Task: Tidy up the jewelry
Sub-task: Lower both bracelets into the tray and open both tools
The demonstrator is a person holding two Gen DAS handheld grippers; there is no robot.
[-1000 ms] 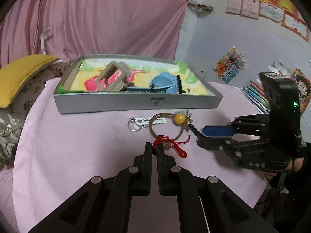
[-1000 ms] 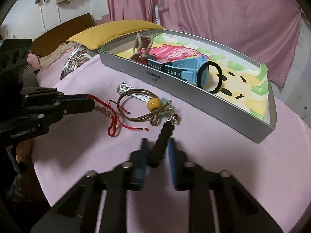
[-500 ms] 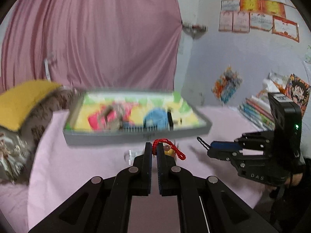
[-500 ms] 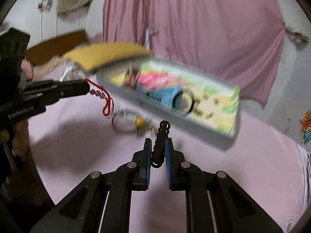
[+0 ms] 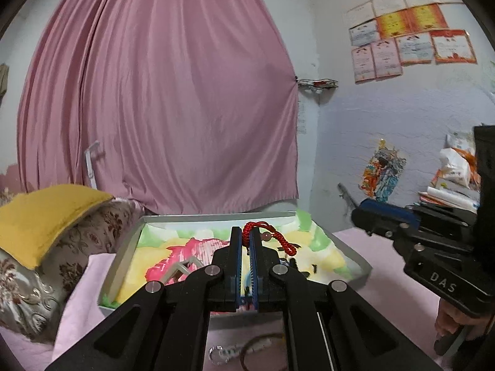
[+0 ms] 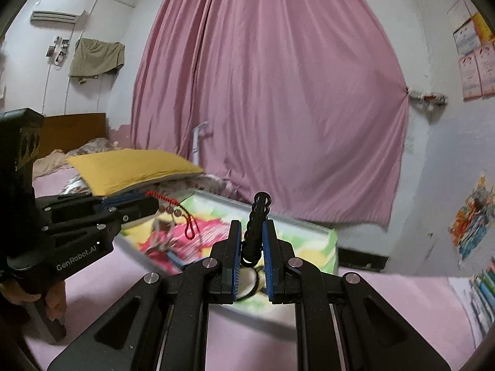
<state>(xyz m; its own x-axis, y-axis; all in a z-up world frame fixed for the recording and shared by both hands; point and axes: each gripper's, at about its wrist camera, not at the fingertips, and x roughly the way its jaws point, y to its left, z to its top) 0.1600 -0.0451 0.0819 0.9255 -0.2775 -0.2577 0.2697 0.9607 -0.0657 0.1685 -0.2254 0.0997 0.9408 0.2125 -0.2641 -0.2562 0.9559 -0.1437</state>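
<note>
My left gripper (image 5: 245, 235) is shut on a red cord bracelet (image 5: 272, 236), whose beaded loop hangs to the right of the fingertips above the silver tray (image 5: 122, 262). The tray has a colourful liner and holds several items, mostly hidden behind the fingers. My right gripper (image 6: 251, 227) is shut on a black coiled band (image 6: 258, 213) that stands up between the blue pads, in front of the blurred tray (image 6: 334, 244). The left gripper (image 6: 145, 205) also shows in the right wrist view with the red bracelet (image 6: 189, 224) dangling. The right gripper (image 5: 363, 213) shows at the right of the left wrist view.
On the pink table cloth below my left fingers lie a white bracelet (image 5: 224, 352) and a brown cord ring (image 5: 258, 341). A yellow pillow (image 5: 46, 216) lies left of the tray. A pink curtain (image 5: 161, 108) hangs behind. Books (image 6: 484, 284) are stacked at the right.
Both grippers have risen off the table with their pieces and tipped up toward level. The red bracelet and the black band now hang over the tray instead of lying by it.
</note>
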